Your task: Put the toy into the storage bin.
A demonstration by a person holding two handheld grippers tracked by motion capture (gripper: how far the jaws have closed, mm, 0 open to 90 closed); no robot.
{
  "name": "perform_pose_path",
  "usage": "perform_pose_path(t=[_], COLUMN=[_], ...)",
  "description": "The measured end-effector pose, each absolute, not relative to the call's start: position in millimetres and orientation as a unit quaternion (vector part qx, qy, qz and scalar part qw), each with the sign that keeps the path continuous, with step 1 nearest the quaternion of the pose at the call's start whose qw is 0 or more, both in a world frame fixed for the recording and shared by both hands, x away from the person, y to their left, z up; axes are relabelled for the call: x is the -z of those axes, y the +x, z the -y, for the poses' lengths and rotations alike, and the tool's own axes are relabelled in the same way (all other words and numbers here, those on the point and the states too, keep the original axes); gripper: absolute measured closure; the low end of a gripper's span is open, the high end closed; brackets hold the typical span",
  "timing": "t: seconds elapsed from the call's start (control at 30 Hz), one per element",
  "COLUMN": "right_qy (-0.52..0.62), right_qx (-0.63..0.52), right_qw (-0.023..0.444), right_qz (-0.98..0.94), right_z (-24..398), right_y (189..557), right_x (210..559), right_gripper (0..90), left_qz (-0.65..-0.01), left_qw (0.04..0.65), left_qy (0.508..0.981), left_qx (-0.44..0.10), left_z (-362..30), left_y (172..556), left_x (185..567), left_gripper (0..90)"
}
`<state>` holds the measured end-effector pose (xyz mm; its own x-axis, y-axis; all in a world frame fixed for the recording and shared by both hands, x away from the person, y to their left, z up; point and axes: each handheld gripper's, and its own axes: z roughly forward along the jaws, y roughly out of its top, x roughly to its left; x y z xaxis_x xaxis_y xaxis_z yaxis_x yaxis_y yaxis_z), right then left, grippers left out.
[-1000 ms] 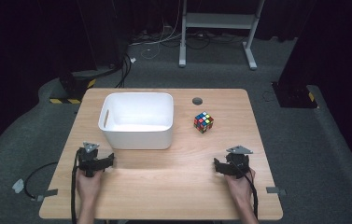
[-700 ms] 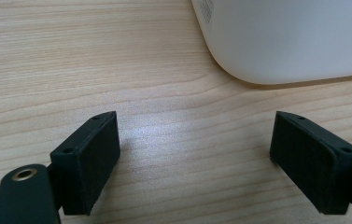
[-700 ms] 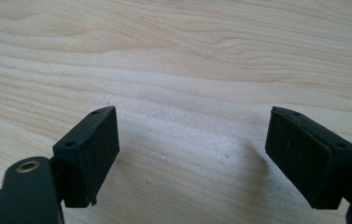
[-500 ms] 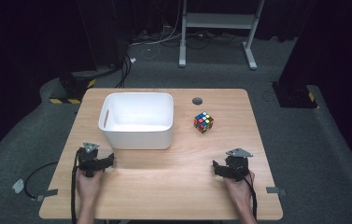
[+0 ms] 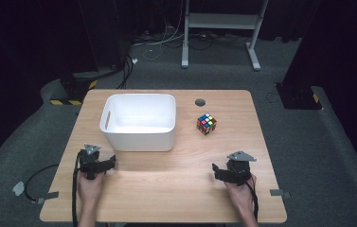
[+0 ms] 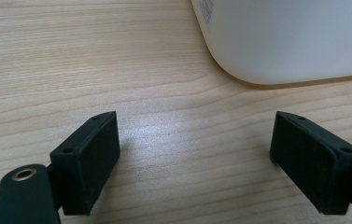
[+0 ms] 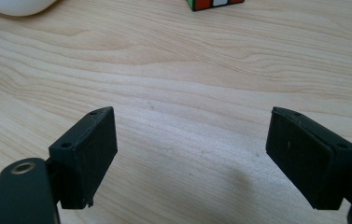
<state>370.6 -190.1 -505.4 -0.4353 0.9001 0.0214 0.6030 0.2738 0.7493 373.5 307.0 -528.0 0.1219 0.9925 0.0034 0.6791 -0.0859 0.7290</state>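
A white plastic bin stands on the wooden table, left of centre. To its right sits a colourful puzzle cube. My left gripper rests low over the table just in front of the bin's near left corner. Its jaws stand open over bare wood, with the bin's rounded corner ahead. My right gripper is near the front right of the table and points left. It is open with nothing between the jaws. The cube's bottom edge lies far ahead of it.
A round grommet hole sits in the table behind the cube. Bare wood stretches between the two grippers. Cables trail from both grippers off the table's near edge. A metal stand and cables lie on the dark floor beyond.
My right gripper has drifted slightly toward the near edge of the table. The left gripper, bin and cube have stayed put.
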Motion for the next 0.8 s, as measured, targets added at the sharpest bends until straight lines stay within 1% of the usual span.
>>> perform_pose_path(t=[0.5,0.67,0.8], right_qy=[0.475,0.471,0.467], right_qx=[-0.376,-0.391,-0.390], right_qw=[0.200,0.189,0.192], right_qz=[-0.770,-0.768,-0.770], right_z=[185.8,186.6,185.1], right_y=[379.4,385.0,388.1], right_x=[494.5,489.3,485.6], right_gripper=[15.9,15.3,15.2], left_qz=[-0.608,-0.608,-0.607], left_qw=[0.297,0.297,0.297], left_qy=[0.688,0.688,0.688], left_qx=[-0.264,-0.264,-0.264], left_z=[-307.0,-307.0,-307.1], left_y=[373.5,373.5,373.6], left_x=[528.0,528.0,528.0], left_gripper=[15.9,15.9,15.7])
